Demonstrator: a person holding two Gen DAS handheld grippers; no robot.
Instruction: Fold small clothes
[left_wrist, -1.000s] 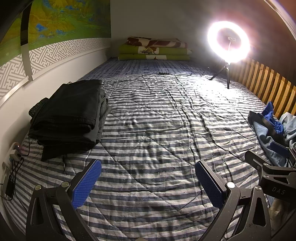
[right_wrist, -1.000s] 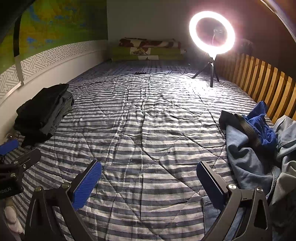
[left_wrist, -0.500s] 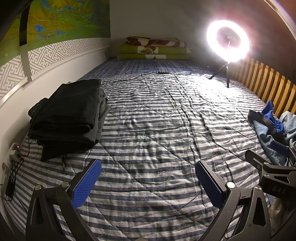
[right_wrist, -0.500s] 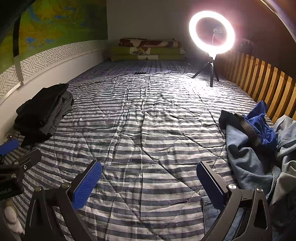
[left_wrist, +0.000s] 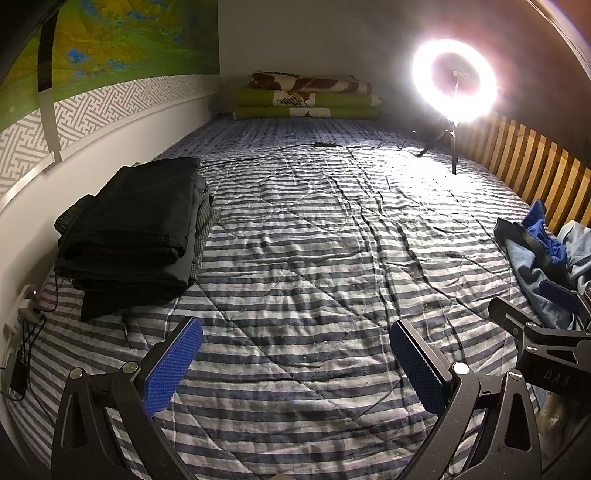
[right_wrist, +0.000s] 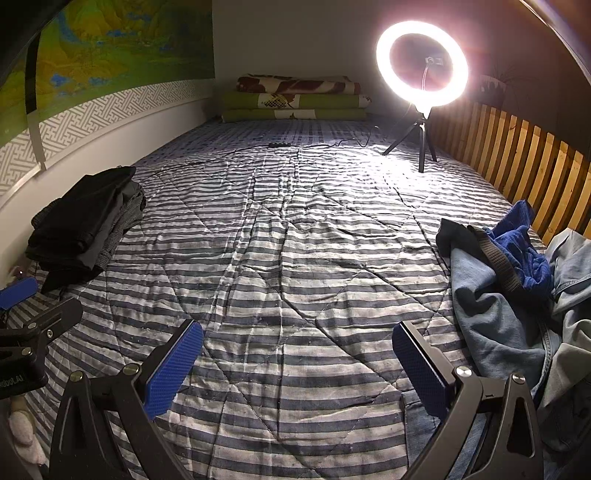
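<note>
Hovering over the striped bed (right_wrist: 295, 258), both tools, left tool (left_wrist: 295, 363) and right tool (right_wrist: 297, 365), gape empty; unfolded clothes (right_wrist: 495, 295) heap at its right edge, folded stack (left_wrist: 129, 229) at left; next, fetch one

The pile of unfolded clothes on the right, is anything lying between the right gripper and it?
Nothing visible does. The right gripper hangs open over bare striped quilt, and the unfolded clothes lie just to its right, beside its right finger. The ring light stands far back, out of the way.

Bare quilt (right_wrist: 295, 258) between folded stack (left_wrist: 133, 229) and unfolded heap (right_wrist: 509, 295)
</note>
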